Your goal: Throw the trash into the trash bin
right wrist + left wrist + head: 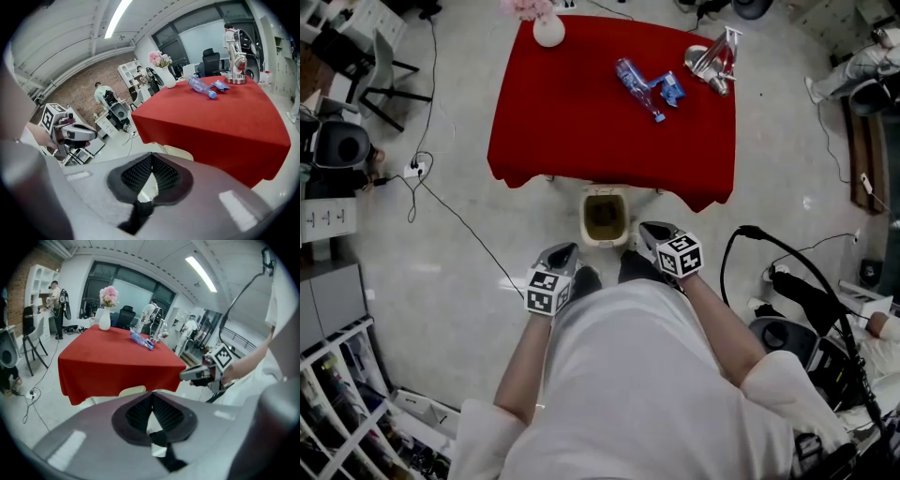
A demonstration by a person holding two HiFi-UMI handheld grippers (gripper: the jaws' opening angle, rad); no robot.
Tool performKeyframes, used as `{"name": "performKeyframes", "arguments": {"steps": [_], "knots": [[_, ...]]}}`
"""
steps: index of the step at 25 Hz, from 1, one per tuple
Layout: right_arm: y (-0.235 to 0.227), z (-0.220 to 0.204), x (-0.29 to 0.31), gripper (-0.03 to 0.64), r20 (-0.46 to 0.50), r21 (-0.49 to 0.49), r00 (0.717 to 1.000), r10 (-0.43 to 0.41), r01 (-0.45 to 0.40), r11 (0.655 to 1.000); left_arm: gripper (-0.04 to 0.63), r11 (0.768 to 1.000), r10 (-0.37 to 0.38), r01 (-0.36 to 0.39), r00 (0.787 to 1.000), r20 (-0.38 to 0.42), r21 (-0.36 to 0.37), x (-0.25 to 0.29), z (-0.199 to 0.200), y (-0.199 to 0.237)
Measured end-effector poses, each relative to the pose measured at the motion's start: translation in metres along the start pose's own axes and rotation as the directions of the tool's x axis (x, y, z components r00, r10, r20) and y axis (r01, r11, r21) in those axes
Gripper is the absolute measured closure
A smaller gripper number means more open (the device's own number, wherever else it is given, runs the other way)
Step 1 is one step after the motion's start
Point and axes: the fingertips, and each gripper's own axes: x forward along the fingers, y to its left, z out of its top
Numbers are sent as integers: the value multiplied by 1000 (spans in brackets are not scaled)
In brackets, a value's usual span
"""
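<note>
A crushed clear plastic bottle (637,84) and a blue wrapper (672,91) lie on the red-clothed table (572,122). The cream trash bin (605,217) stands on the floor at the table's near edge. My left gripper (561,255) and right gripper (654,234) hover on either side of the bin, near the person's body. Both are shut with nothing between the jaws. In the right gripper view the bottle (200,86) and wrapper (219,86) lie far ahead on the table. The bin's rim (132,391) shows just past my left gripper (152,395).
A white vase with pink flowers (548,28) stands at the table's far left. A silvery metal stand (715,58) sits at its far right. Cables (441,197) cross the floor on the left, with chairs and shelving around. People stand in the room's background.
</note>
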Motion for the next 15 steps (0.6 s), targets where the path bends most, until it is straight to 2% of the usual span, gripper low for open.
{"name": "performKeyframes", "arguments": {"steps": [6,15], "knots": [[-21,23,-4,615,18,-11,1000,-21,21,1000,591,1000,2,-2,1000,28,0,6,14,-7],[-89,91,0,607,46,-69,998,-51,54,996,591,999,40,-38,998,46,-34,29,37,-9]]}}
